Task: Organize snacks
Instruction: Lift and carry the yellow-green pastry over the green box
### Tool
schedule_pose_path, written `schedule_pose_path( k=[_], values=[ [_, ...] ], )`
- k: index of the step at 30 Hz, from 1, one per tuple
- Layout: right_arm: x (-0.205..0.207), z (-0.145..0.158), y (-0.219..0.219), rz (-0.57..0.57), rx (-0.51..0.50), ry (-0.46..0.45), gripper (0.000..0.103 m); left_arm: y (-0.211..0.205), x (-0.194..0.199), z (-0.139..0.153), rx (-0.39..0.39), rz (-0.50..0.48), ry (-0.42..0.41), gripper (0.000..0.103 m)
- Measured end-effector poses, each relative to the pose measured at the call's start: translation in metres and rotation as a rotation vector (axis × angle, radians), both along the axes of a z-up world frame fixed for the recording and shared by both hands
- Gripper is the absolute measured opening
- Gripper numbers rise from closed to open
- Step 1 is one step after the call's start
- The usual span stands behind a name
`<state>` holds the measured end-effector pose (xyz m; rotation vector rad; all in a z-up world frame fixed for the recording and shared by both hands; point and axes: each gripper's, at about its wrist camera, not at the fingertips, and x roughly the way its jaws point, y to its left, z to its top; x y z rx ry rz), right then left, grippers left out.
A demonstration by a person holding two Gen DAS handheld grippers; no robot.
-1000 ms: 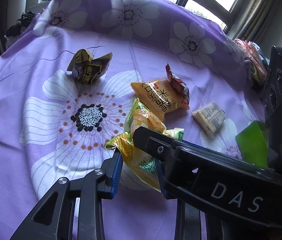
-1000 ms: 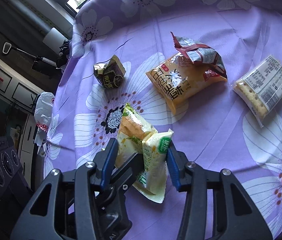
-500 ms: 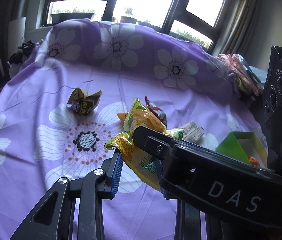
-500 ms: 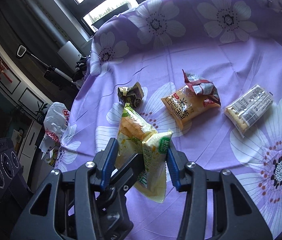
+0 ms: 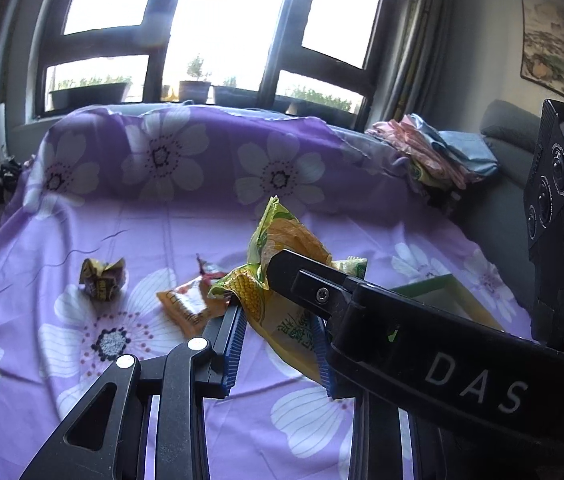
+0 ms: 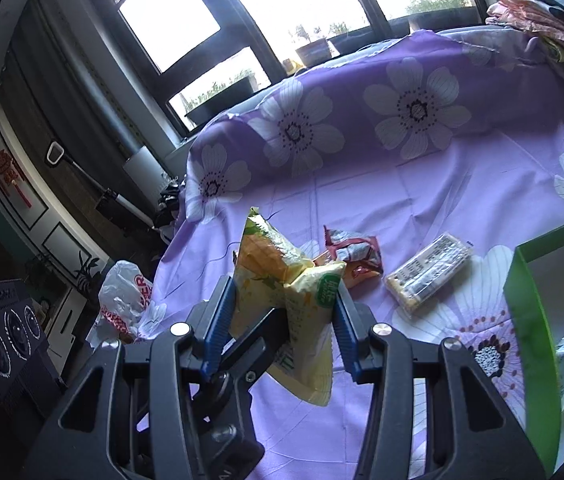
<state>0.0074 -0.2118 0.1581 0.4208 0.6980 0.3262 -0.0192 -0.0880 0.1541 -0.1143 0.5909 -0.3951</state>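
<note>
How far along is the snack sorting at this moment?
Done: the green box already holds a few packets. In hand: the yellow snack bag is pinched by both the left gripper and the right gripper, lifted off the cloth. Left: the cracker pack, red wrapper, orange bag and crumpled packet.

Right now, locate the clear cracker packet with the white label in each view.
Left wrist: not visible; the right gripper and its yellow corn snack bag cover where it would lie.
Right wrist: right of centre, flat on the purple cloth at cracker packet.
Shared landmark: green box.
</note>
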Motion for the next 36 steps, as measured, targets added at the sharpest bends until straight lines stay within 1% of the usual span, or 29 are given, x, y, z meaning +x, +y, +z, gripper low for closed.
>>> schedule_pose_path(
  k=[8, 17, 22, 26, 36],
  values=[
    [-0.019, 0.011, -0.058, -0.16, 0.012, -0.033, 0.047, -0.056, 0.002, 0.005, 0.005, -0.145, -0.029, 0.032],
    [-0.038, 0.009, -0.109, -0.336, 0.01, -0.008, 0.046, -0.111, 0.004, 0.001, -0.001, -0.295, -0.005, 0.032],
    [-0.045, 0.005, -0.131, -0.413, 0.002, 0.017, 0.046, -0.137, 0.007, -0.007, 0.003, -0.368, 0.023, 0.032],
    [-0.047, -0.003, -0.148, -0.462, 0.008, 0.056, 0.046, -0.156, 0.011, -0.016, 0.007, -0.409, 0.064, 0.032],
    [-0.046, -0.022, -0.172, -0.541, 0.002, 0.163, 0.045, -0.183, 0.021, -0.04, 0.009, -0.477, 0.171, 0.032]
  ],
)
